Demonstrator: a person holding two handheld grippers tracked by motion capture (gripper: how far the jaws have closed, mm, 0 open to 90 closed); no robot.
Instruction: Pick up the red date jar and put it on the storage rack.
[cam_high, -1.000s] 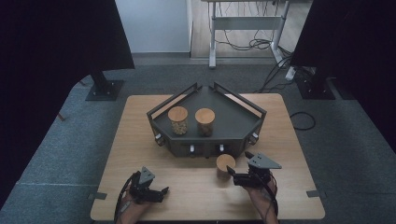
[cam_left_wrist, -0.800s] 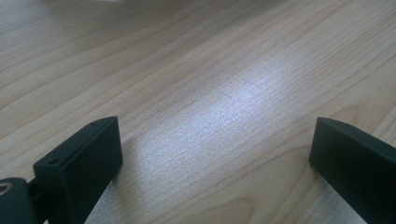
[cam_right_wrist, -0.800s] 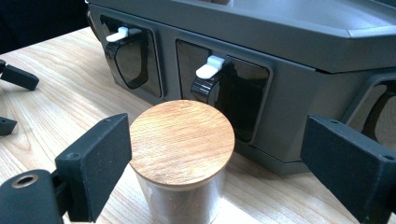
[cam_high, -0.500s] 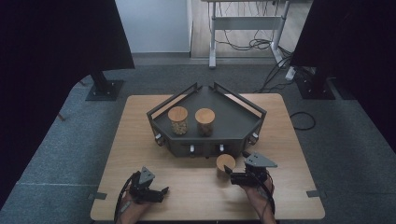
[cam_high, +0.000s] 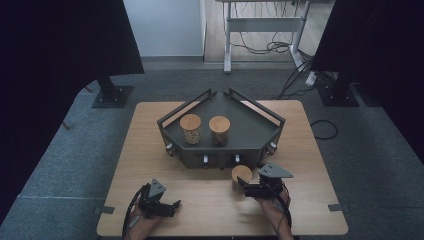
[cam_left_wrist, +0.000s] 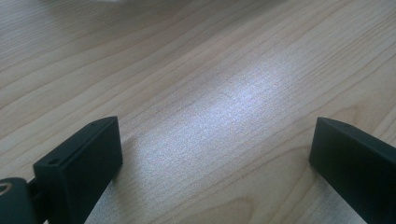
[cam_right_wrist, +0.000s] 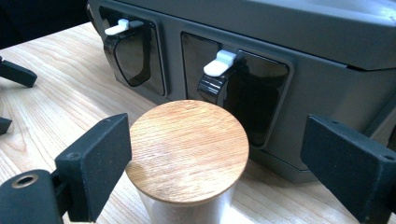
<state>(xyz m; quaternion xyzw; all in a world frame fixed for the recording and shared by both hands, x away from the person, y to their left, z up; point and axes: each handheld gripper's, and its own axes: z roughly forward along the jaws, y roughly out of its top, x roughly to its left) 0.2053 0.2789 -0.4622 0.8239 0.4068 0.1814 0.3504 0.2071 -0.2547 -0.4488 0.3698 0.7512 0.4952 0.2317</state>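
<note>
The right gripper (cam_right_wrist: 212, 163) stands released around the jar (cam_right_wrist: 187, 154), its left pad at the wooden lid's rim. The glass body is probably rigid, slick and breakable; grip below the lid. The left gripper (cam_left_wrist: 215, 154) rests unclenched on the table (cam_high: 150, 150).

Both black two-jaw grippers, left (cam_high: 175, 205) and right (cam_high: 239, 184), hang low with fingers (cam_right_wrist: 95, 161) spread wide, nothing pinched.
</note>
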